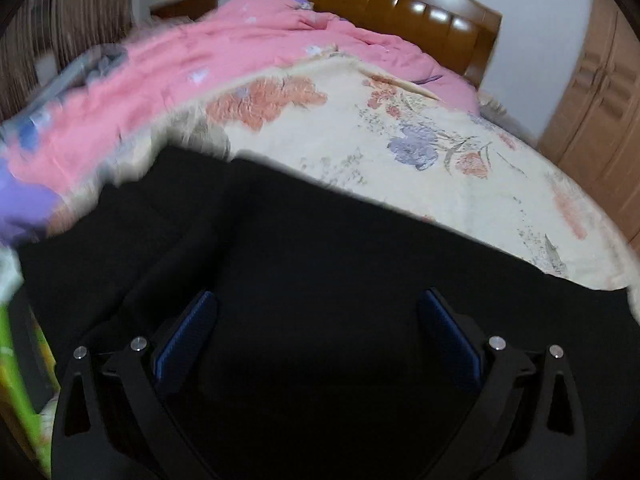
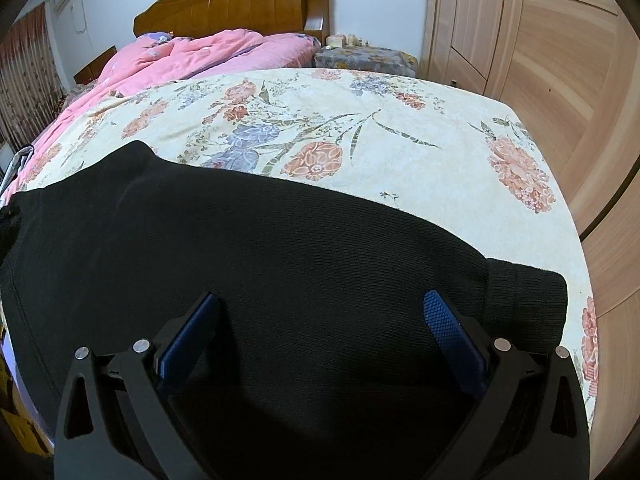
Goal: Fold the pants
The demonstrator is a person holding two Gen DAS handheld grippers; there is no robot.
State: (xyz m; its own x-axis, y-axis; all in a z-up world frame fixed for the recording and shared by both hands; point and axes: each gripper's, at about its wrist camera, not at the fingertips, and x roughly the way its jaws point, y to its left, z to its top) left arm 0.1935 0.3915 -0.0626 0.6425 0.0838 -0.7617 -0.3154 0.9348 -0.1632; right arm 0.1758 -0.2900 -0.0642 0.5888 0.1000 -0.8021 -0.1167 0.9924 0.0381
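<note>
While the black pants (image 2: 256, 248) lie flat across the floral bedsheet (image 2: 420, 160), ribbed cuff (image 2: 524, 300) off to the right, both tools hover just above them: left gripper (image 1: 318, 312) spread wide, right gripper (image 2: 322, 314) spread wide, nothing held. Pink quilt (image 2: 208, 56) bunched by the headboard (image 2: 240, 4).

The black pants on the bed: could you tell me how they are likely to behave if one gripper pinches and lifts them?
The black pants look like soft ribbed knit, so they would probably droop from the pinch. They lie flat on the floral bedspread and will likely drag rather than slide. The ribbed cuff looks thicker, perhaps a firmer grip.
</note>
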